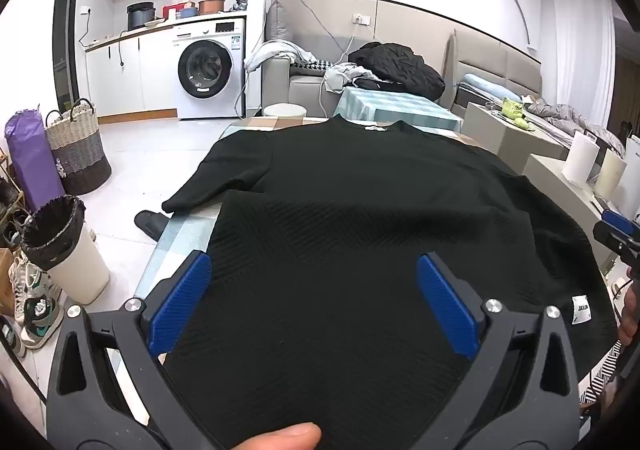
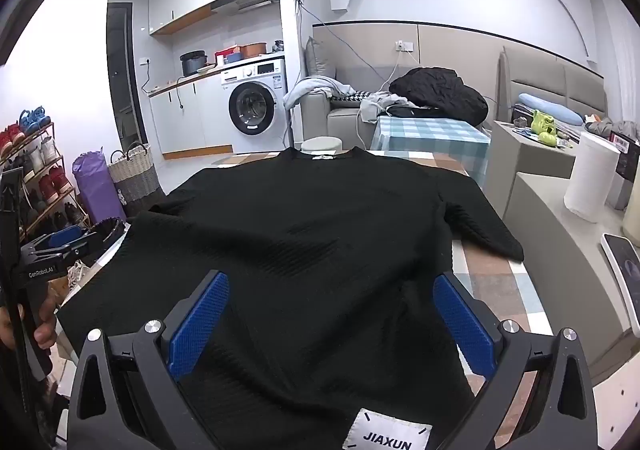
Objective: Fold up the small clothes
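Note:
A black knit short-sleeved top (image 1: pixel 360 210) lies flat on the table with the checked cloth (image 1: pixel 180 234), collar at the far end and both sleeves spread out. Over the left part of its near hem my left gripper (image 1: pixel 314 266) hovers open, blue pads wide apart, the cloth beneath them. My right gripper (image 2: pixel 331 284) stands open over the right part of the hem (image 2: pixel 320 370), just beyond a white "JIAXUN" label (image 2: pixel 386 432). Each gripper shows at the edge of the other view: the right gripper (image 1: pixel 616 234) and the left gripper (image 2: pixel 60 246). A thumb (image 1: pixel 280 438) rests at the bottom edge.
Left of the table are a lined waste bin (image 1: pixel 60 246), a wicker basket (image 1: pixel 76 146), a purple roll (image 1: pixel 32 162) and shoes. On the right, a counter holds a paper towel roll (image 2: pixel 590 178) and a phone (image 2: pixel 624 270). Beyond stand a second checked table (image 2: pixel 432 138) and a washing machine (image 1: pixel 208 62).

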`<state>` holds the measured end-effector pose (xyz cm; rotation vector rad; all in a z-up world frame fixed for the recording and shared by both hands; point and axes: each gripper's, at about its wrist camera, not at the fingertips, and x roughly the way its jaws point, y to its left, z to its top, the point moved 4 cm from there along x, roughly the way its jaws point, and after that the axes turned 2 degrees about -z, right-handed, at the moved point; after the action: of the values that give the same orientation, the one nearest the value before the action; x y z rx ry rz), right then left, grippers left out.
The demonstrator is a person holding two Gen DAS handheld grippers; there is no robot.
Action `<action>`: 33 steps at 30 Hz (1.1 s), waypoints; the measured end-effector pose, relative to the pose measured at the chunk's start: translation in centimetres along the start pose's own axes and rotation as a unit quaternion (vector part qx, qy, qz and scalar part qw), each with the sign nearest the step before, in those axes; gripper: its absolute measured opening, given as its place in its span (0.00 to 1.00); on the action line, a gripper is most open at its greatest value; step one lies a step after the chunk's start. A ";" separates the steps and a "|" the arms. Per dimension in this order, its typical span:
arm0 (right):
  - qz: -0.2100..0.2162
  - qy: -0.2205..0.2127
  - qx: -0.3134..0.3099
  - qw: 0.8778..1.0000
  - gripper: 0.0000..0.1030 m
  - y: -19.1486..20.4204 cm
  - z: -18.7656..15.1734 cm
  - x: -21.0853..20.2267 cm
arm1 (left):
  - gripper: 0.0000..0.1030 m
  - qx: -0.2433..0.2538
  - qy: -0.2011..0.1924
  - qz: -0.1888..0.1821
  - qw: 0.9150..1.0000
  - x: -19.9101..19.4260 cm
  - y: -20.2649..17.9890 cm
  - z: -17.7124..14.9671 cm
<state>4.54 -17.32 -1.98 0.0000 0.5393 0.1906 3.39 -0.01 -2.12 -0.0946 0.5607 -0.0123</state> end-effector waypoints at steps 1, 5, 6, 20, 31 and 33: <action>-0.001 0.001 -0.001 1.000 1.00 0.0 0.0 0.0 | 0.99 0.000 -0.001 0.000 1.000 0.0 0.0 0.0; -0.003 0.002 -0.003 1.000 1.00 0.2 -0.1 0.3 | 0.99 0.000 0.002 0.000 1.000 0.1 -0.1 0.0; -0.002 0.000 -0.004 1.000 1.00 0.4 -0.2 0.1 | 0.99 -0.001 0.002 0.000 1.000 0.2 -0.2 0.0; -0.002 -0.005 0.000 1.000 1.00 -0.1 -0.3 -0.2 | 0.99 0.000 0.005 0.002 1.000 0.2 0.2 0.0; -0.002 -0.004 0.001 1.000 1.00 -0.1 -0.4 -0.1 | 0.99 -0.001 0.007 0.003 1.000 1.0 0.4 -0.3; -0.001 -0.005 0.001 1.000 1.00 -0.1 -0.4 -0.1 | 0.99 0.000 0.006 0.002 1.000 0.9 0.3 -0.2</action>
<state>4.24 -17.43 -2.26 0.0020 0.5303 0.1877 4.06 0.25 -2.84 -0.0924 0.5736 -0.0088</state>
